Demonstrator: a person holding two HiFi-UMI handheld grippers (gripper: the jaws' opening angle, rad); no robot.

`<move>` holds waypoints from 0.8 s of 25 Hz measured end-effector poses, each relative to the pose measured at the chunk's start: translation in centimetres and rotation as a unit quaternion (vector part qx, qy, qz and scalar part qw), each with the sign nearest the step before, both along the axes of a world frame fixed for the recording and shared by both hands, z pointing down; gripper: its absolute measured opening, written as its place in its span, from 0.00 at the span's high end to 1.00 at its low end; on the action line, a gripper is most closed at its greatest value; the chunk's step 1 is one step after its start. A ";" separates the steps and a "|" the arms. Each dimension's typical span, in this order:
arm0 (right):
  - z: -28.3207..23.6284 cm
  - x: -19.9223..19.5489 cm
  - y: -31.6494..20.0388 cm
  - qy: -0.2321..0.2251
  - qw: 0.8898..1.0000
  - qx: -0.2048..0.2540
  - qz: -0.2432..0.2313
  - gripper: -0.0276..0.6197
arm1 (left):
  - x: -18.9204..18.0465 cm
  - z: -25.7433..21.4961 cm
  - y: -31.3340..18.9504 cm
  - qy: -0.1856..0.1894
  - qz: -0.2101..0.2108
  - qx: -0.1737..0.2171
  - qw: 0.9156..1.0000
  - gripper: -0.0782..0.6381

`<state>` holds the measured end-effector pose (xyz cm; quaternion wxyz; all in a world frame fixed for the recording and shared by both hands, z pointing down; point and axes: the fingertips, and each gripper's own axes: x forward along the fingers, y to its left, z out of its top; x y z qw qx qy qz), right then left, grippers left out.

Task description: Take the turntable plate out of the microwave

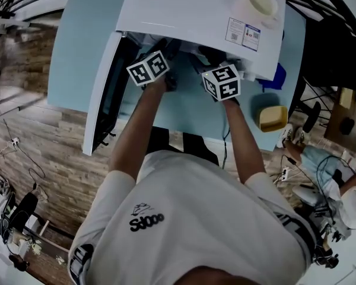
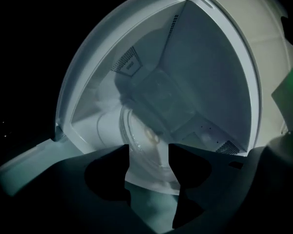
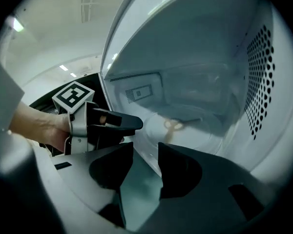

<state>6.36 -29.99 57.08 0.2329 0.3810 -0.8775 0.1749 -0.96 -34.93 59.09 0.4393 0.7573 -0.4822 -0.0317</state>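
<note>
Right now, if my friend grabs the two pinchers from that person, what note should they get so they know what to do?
Left gripper: jaws apart, holding nothing, at the mouth of the microwave.
Right gripper: jaws apart, holding nothing, beside the left one.
Turntable plate: inside the microwave, on its floor. Its near edge shows in the gap of each gripper's jaws, but it is not pinched.
Door: open, swung to the left.
Done: door open, both grippers up at the plate.
Left: close on the plate's edge, lift it and bring it out, probably onto the blue table.
</note>
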 end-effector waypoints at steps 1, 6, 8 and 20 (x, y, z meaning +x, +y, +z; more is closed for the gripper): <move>0.1 0.0 0.0 0.000 1.000 -0.002 0.000 0.74 | 0.0 0.0 -0.2 0.004 -0.007 -0.002 1.000 0.55; 0.5 0.0 -0.2 -0.069 0.996 -0.042 0.034 0.74 | -0.4 -0.2 -0.8 0.094 -0.064 -0.045 0.993 0.55; 0.5 -0.2 -0.3 -0.129 0.987 -0.073 0.064 0.74 | -0.4 -0.3 -0.9 0.131 -0.074 -0.055 0.987 0.55; 2.0 -0.6 0.0 -0.273 0.935 -0.174 0.144 0.69 | -0.1 -1.3 -0.6 0.183 -0.047 -0.048 0.981 0.55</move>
